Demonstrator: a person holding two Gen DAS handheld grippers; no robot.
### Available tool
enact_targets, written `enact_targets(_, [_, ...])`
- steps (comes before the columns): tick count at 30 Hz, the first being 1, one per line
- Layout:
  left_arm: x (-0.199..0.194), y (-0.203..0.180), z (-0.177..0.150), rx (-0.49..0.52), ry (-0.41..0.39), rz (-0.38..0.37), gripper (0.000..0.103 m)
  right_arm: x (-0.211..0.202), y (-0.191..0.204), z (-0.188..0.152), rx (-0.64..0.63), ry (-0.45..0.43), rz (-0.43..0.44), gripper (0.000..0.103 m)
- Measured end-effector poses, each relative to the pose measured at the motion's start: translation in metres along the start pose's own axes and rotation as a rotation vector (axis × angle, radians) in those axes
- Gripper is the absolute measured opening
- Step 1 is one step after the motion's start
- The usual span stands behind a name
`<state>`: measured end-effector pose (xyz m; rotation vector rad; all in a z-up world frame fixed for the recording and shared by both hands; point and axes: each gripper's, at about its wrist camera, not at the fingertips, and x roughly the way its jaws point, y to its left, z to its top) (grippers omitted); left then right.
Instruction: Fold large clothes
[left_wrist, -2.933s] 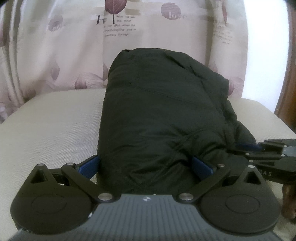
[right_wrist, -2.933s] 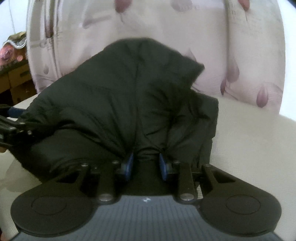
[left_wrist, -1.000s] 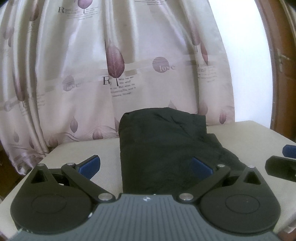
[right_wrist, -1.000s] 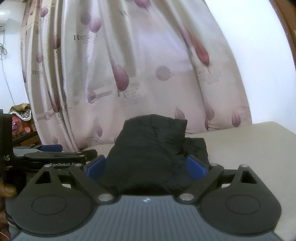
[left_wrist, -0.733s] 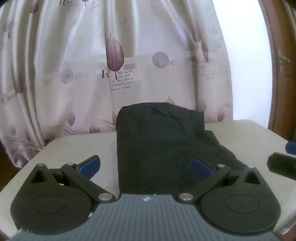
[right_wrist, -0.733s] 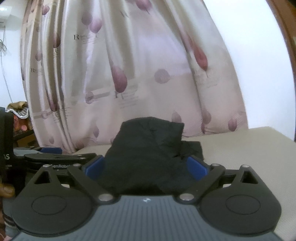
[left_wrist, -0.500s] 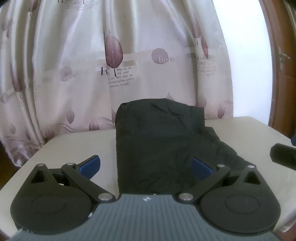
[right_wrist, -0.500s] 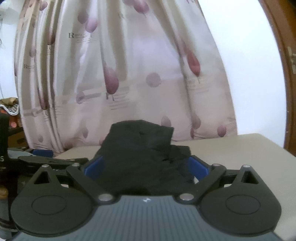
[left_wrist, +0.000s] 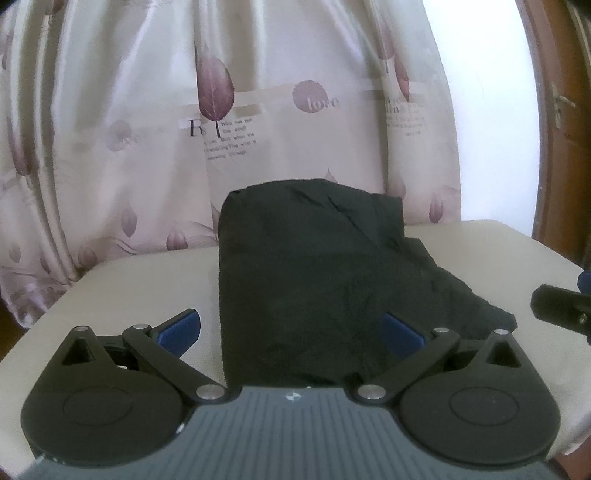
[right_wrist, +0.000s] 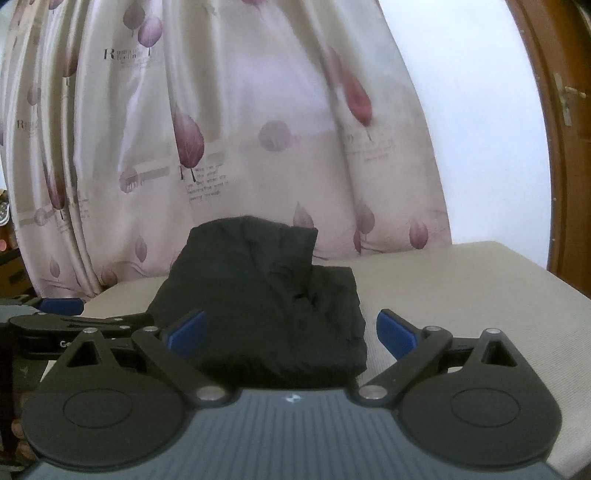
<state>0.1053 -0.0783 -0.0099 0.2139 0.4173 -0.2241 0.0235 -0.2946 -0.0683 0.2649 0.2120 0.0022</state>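
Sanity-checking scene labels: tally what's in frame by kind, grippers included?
Dark folded garment: 1
Grippers: 2, left gripper and right gripper, both open and off the garment
Beige table: 1
Leaf-print curtain: 1
Wooden door: 1
Total: 6

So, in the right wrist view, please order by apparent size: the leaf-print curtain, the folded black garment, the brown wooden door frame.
1. Leaf-print curtain, largest.
2. Folded black garment.
3. Brown wooden door frame, smallest; it is cut off by the picture edge, and the garment lies nearer the camera, so true sizes stay unsure.
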Motion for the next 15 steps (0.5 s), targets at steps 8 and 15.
enact_targets(8, [0.009,0.001,-0.002,-0.032,0.005,0.03,0.103,0.008,-0.003,-0.003,0.004,0.02,-0.01,0.099])
enact_targets(15, [0.012,0.002,-0.002,-0.042,0.017,0.019,0.103,0.008,0.001,-0.003,-0.015,0.017,-0.021,0.099])
